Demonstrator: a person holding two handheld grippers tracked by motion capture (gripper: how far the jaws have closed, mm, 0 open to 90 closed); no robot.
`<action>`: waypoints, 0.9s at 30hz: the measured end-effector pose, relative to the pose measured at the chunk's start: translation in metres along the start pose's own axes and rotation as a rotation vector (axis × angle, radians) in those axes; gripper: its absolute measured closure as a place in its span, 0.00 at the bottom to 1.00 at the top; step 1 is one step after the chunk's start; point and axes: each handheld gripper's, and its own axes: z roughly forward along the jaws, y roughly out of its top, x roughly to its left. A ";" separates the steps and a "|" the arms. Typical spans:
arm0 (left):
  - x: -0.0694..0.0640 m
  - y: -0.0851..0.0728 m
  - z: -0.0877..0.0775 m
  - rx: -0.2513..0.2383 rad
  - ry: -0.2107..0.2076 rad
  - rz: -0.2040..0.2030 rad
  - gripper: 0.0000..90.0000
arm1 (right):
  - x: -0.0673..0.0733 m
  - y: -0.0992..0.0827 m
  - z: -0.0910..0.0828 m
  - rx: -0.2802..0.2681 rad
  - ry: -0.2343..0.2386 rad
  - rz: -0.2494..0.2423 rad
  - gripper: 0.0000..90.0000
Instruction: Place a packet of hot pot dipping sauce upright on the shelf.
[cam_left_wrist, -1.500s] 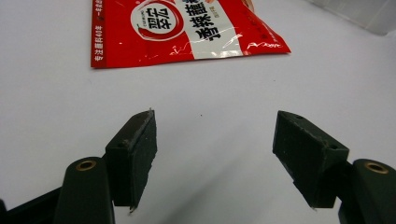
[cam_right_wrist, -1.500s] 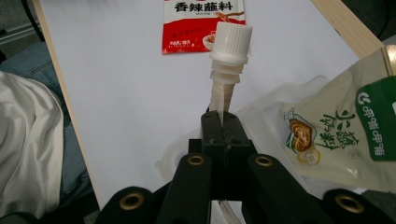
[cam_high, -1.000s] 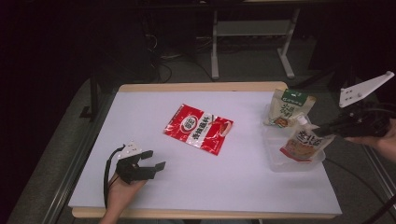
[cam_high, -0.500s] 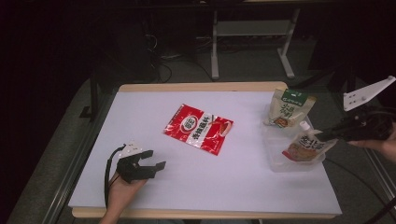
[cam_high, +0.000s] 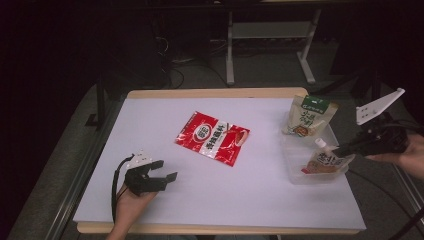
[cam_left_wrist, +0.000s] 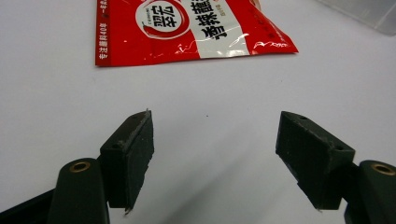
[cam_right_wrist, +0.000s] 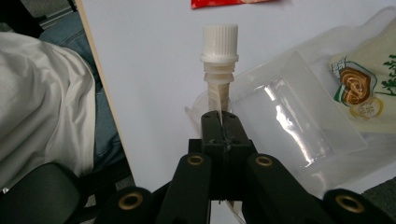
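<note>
Jaws of the right tool are clamped on the beige spouted pouch with white screw cap, held over the clear plastic tray; the left tool is spread wide, empty, near the red snack packet on the white table

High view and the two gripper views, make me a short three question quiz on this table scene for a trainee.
1. True or false: the right claw is shut on the spout pouch.
2. Where does the red packet lie? A) in the clear tray B) flat on the white table top C) between the left claw's jaws
3. Fill in: the green-topped pouch sits at the ___ end of the clear tray, seen from the person.

Key
1. True; its jaws pinch the pouch just below the white cap.
2. B; the left claw stands open and holds nothing, short of the packet.
3. Far.
</note>
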 end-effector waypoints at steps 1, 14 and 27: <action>0.000 0.000 0.000 -0.001 0.001 0.005 0.31 | -0.003 -0.002 0.003 -0.004 0.005 0.008 1.00; 0.001 -0.001 0.001 0.005 0.002 0.011 0.30 | -0.022 -0.015 0.024 -0.037 -0.011 0.074 0.97; 0.001 0.000 -0.002 0.002 0.001 0.016 0.29 | -0.016 -0.004 0.025 -0.050 -0.011 0.064 0.80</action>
